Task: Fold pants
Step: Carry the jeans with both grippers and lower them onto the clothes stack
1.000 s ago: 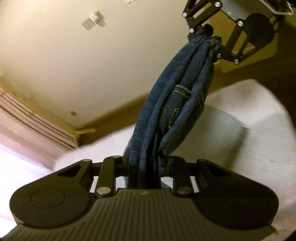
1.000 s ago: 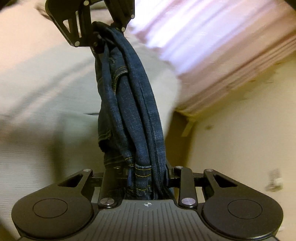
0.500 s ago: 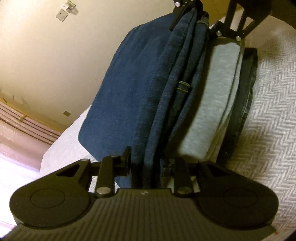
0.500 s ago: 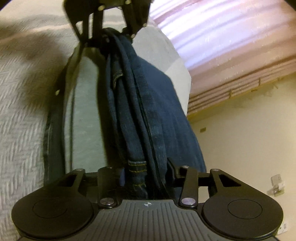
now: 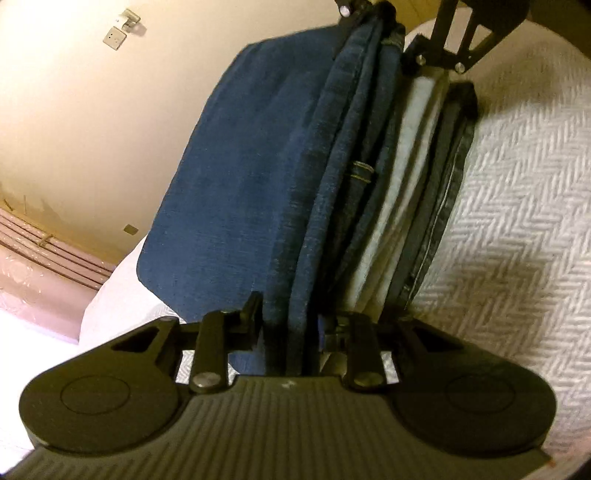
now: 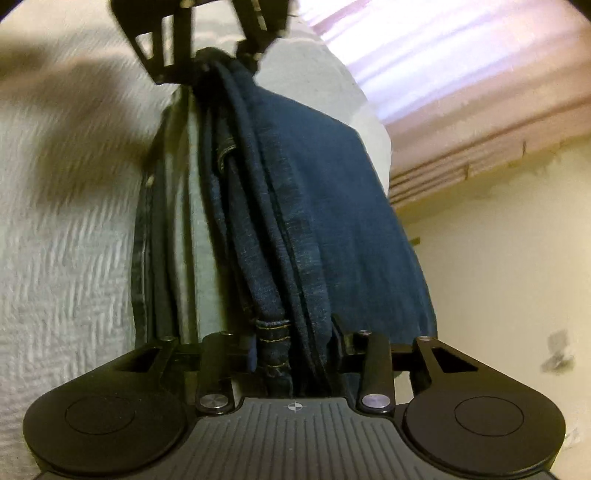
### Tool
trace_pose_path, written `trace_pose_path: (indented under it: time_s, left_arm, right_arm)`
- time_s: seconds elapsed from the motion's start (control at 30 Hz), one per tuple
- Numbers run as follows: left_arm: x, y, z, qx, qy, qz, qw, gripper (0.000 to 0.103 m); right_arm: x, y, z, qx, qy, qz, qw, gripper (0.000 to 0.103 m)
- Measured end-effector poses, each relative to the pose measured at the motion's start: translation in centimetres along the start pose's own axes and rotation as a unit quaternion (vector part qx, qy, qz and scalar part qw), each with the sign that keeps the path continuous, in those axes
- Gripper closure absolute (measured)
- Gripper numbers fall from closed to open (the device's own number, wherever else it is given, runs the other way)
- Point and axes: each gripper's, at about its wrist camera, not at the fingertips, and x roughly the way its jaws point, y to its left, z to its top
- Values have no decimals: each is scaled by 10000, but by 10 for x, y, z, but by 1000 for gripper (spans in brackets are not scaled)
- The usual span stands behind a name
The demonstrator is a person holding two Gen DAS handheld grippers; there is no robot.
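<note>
With my left tongs (image 5: 291,332) pinching one end of the bunched jeans (image 5: 325,206), my right tongs (image 6: 295,347) clamp the other end. Denim is stretched between them, one panel hanging, over a white herringbone bedspread (image 5: 517,221).

The pants (image 5: 236,192) are made of dark blue denim, matt and coarse, stitched in yellow thread. The bedspread (image 5: 517,206) is woven white cloth with a raised herringbone texture. The left tongs (image 5: 291,325) are moulded in matt black plastic, fastened with shiny metal pins.

A bedroom at home: white herringbone bedspread (image 5: 517,221), pink curtains (image 6: 424,55), cream wall (image 5: 74,129) with socket (image 5: 115,36)
</note>
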Motion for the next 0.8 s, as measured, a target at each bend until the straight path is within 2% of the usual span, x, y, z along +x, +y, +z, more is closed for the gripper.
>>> trace_pose_path:
  time_s: [0.07, 0.17, 0.3, 0.4, 0.5, 0.57, 0.67, 0.77, 0.8]
  left_arm:
    - [0, 8, 1, -191, 43, -46, 9998, 70]
    - [-11, 35, -12, -507, 203, -323, 9980, 64]
    - [-29, 66, -34, -762, 507, -621, 9939, 63]
    - [-61, 82, -46, -1453, 693, -624, 9850, 63]
    - [-57, 125, -37, -2276, 724, -552, 9695, 63]
    - [-41, 153, -27, -2904, 689, -636, 9523, 64]
    - [-16, 192, -21, -3672, 539, -771, 9254, 64]
    - [24, 205, -15, -3922, 504, -904, 9140, 65]
    - [39, 205, -13, -3983, 517, -961, 9108, 65]
  right_arm:
    - [3, -2, 3, -39, -34, -62, 10000, 65]
    - [-8, -19, 4, 142, 94, 203, 9996, 59]
    - [-42, -47, -1, 804, 305, 614, 9944, 58]
    - [-69, -77, -2, 1571, 358, 879, 9830, 58]
    - [-93, -106, 12, 2150, 195, 915, 9721, 59]
    - [-85, -133, 18, 2533, 105, 909, 9631, 59]
    - [-47, -175, 34, 3198, 83, 1079, 9413, 59]
    - [0, -203, 36, 3617, 56, 1367, 9222, 60]
    - [17, -208, 33, 3799, 51, 1515, 9125, 61]
